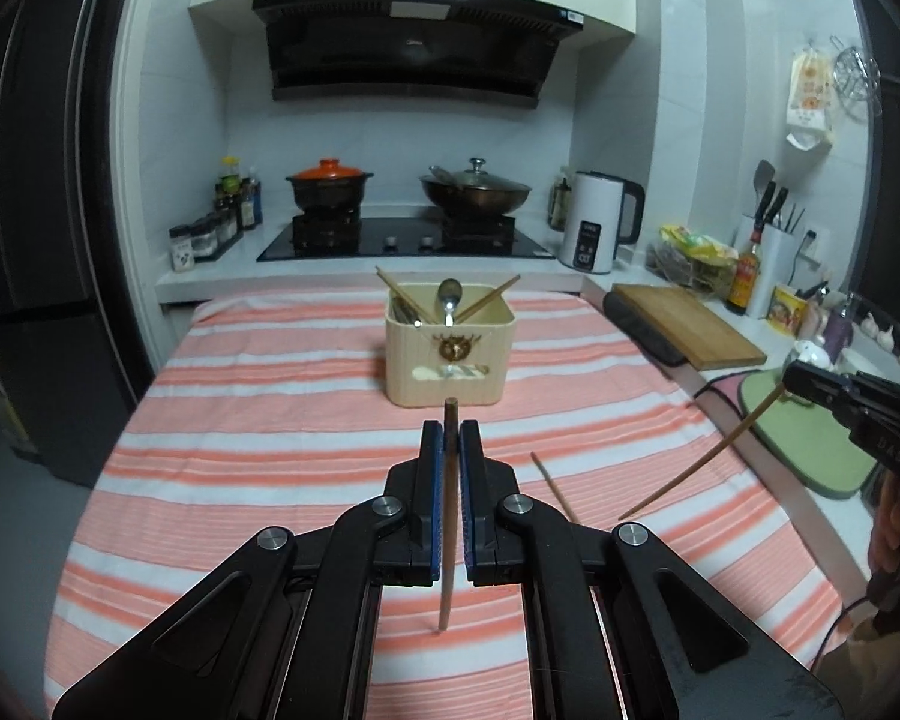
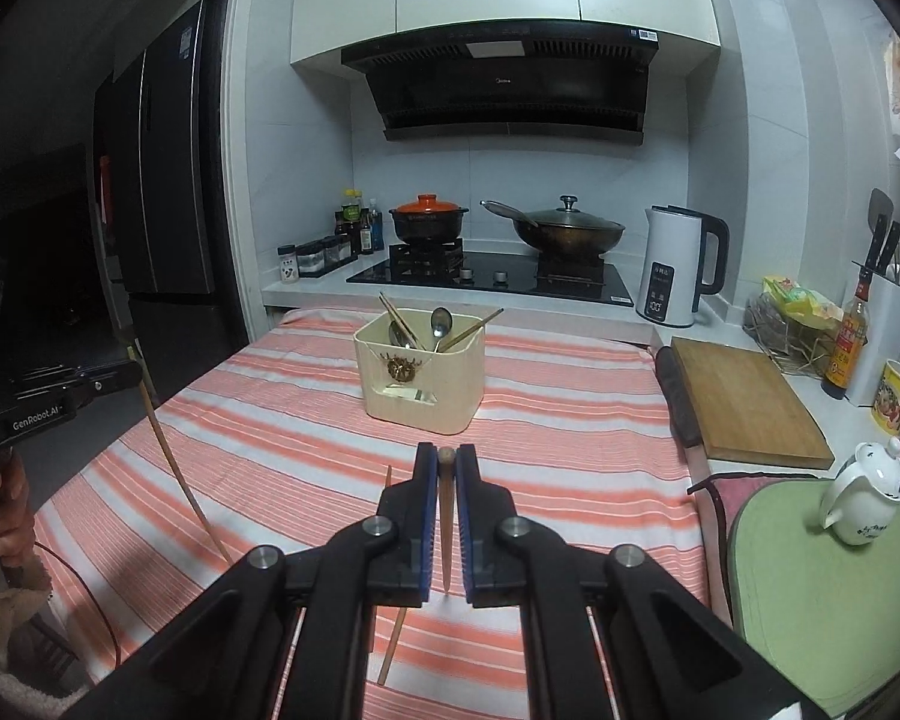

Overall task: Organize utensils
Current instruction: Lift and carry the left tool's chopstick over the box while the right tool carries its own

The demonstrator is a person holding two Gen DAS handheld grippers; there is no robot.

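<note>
Ahead of my black, blue-padded left gripper (image 1: 450, 426): cream utensil box (image 1: 450, 360) with brown emblem. Beneath it: cloth (image 1: 240, 420) striped salmon and white. Held chopstick (image 1: 448, 516) brown. To its right: green mat (image 1: 810, 438).

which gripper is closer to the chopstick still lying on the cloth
Right, by a little. The loose chopstick runs just left of and under the right gripper; it lies apart to the right of the left gripper. Each gripper holds a chopstick.
</note>
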